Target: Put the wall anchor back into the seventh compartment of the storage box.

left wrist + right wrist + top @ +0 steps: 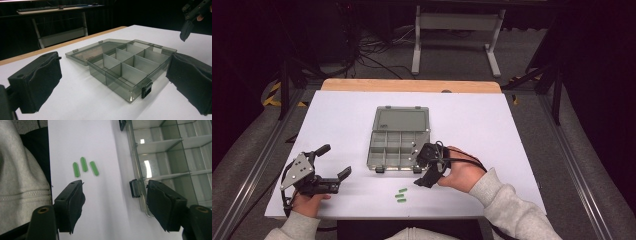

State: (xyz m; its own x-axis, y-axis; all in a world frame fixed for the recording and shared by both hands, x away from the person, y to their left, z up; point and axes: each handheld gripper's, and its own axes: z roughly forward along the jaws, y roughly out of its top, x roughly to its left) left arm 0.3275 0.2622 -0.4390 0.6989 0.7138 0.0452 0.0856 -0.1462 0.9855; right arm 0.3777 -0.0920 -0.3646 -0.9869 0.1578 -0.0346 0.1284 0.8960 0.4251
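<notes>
A smoky clear compartment box (398, 145) lies open at the table's middle, its lid (401, 120) folded flat behind it and its cells empty. The same box (130, 67) lies ahead of my left gripper (112, 85), and its near edge (140, 170) runs beside my right gripper (115, 202). Three small green pieces (401, 195) lie side by side on the white sheet near the front edge; those pieces (85, 167) are just beyond the right gripper's jaws. My left gripper (336, 161) rests open at the front left. My right gripper (424, 167) hovers open by the box's front right corner, nothing between its jaws.
The white sheet (337, 115) covers a wooden table (411, 85). A black latch (135, 188) on the box's front edge sits close to one right jaw. A grey sleeve (20, 175) lies to the left of the green pieces. A white desk frame (457, 30) stands beyond the table.
</notes>
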